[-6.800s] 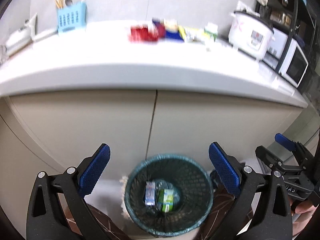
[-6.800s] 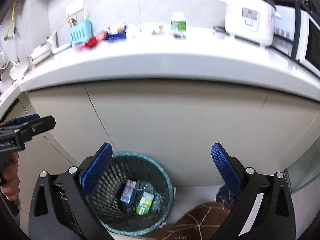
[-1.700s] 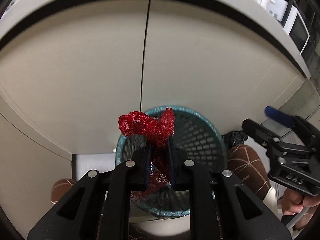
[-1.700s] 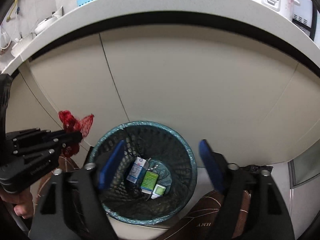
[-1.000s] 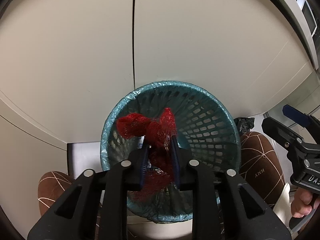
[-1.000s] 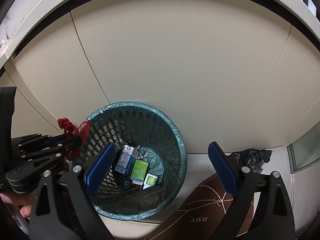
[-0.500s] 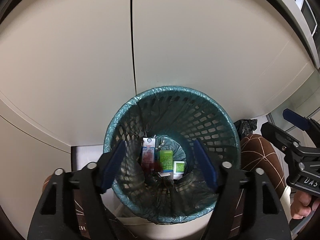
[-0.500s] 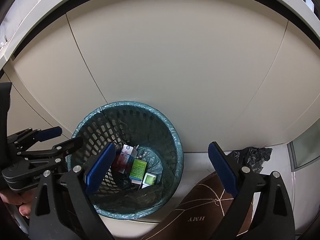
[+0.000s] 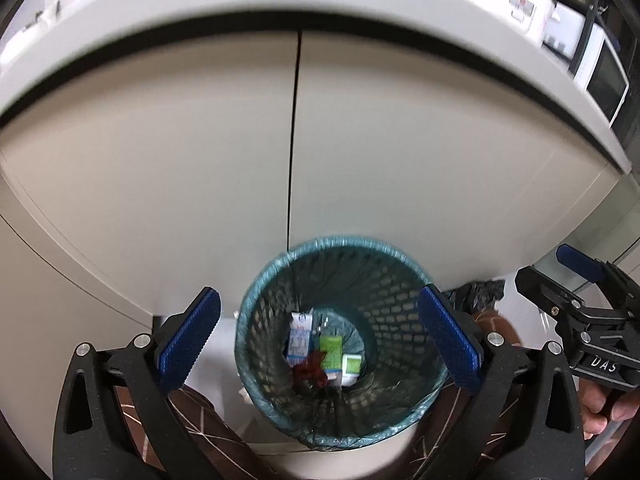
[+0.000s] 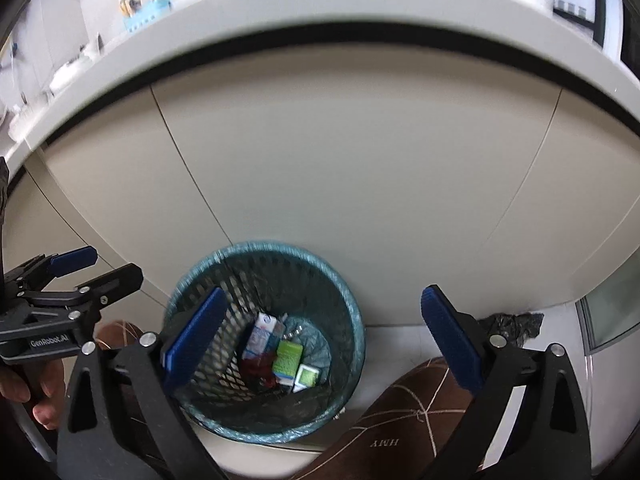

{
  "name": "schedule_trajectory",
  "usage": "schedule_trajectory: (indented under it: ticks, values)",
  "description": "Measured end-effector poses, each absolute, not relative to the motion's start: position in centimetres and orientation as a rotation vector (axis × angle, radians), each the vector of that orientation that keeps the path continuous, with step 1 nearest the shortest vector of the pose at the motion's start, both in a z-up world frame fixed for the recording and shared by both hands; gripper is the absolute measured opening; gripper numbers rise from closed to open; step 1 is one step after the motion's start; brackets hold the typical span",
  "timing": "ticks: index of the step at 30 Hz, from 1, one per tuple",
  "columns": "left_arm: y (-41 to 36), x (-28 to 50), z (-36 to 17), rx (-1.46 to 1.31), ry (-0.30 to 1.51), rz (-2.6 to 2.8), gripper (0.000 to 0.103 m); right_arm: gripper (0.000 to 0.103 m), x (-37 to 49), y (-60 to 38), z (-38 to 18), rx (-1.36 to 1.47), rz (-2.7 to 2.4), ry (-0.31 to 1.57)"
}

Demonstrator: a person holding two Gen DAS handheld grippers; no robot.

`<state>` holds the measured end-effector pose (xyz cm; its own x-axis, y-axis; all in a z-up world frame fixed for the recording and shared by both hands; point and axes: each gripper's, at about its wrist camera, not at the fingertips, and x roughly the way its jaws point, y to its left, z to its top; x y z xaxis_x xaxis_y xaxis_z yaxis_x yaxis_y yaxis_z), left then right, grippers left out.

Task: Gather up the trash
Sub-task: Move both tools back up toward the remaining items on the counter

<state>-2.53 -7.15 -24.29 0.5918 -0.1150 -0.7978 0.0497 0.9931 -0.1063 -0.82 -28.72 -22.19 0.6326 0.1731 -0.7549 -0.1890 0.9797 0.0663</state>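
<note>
Now that the red mesh netting (image 9: pixel 310 370) has dropped from my left claw (image 9: pixel 318 334), whose jaws are opening with nothing between them, it lies crumpled at the bottom of the teal lattice bin (image 9: pixel 340 244), beside 3 small cartons. My right claw (image 10: pixel 320 338), also opening, gapes wide and empty. That piece is collected; I judge more trash waits on the counter (image 10: pixel 360 12).
</note>
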Motion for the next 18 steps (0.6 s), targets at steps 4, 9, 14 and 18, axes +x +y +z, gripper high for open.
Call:
schedule_trajectory:
  ticks: [4, 9, 14, 18]
  values:
    - [-6.9, -2.5, -20.7, -0.087, 0.897, -0.094, 0.097, 0.095, -0.6, -28.7, -18.8, -0.048, 0.196, 0.799]
    - [-6.9, -2.3, -16.3, -0.080, 0.826, -0.081, 0.097, 0.095, -0.1, -28.5, -14.5, -0.056, 0.191, 0.726]
    - [-6.3, -1.1, -12.5, -0.089, 0.774, -0.057, 0.097, 0.095, 0.8, -28.3, -10.6, -0.072, 0.192, 0.663]
    - [-5.8, 0.1, -9.7, -0.095, 0.738, -0.051, 0.097, 0.095, 2.2, -28.5, -7.5, -0.058, 0.189, 0.630]
